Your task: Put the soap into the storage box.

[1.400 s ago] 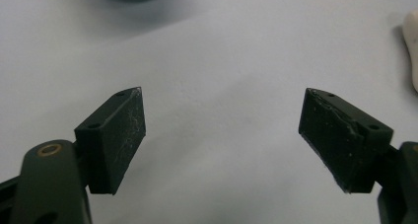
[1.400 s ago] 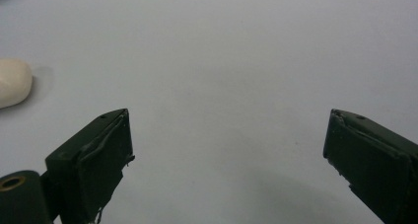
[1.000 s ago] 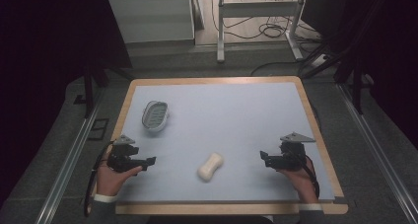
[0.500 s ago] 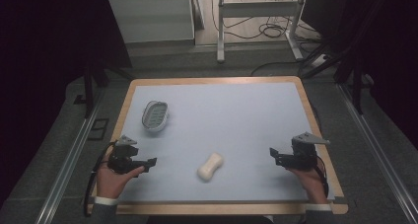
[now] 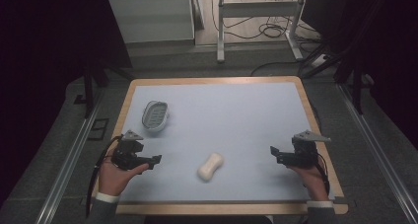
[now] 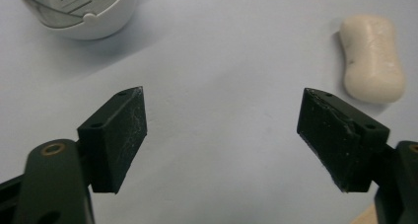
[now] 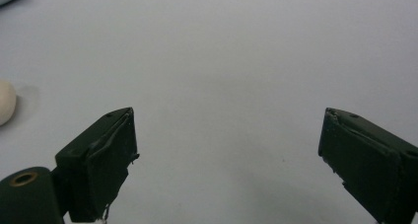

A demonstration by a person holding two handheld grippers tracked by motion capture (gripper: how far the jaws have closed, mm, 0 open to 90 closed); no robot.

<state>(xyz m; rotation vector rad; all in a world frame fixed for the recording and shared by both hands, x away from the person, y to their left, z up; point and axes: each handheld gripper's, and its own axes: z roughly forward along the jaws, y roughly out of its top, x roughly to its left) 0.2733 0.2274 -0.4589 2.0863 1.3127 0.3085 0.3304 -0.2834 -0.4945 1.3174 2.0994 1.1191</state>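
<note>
Soap bar [image 5: 210, 166] sits lower centre of the high view on the pale blue mat [image 5: 231, 120], just right of the left gripper [image 5: 156, 159] and well apart from the right gripper [image 5: 274, 152]; left is clearly nearer. Bar's long axis runs diagonally, lower left to upper right, so the left gripper likely needs a wrist turn to span the narrow waist. In the left gripper view the bar [image 6: 373, 57] is upper right, off the jaw line. Cream, waisted, smooth, matte. Left jaws have just been closing a little, wide with nothing between them; right jaws wide, empty. White slatted soap dish [image 5: 155, 115] sits upper left, empty.
</note>
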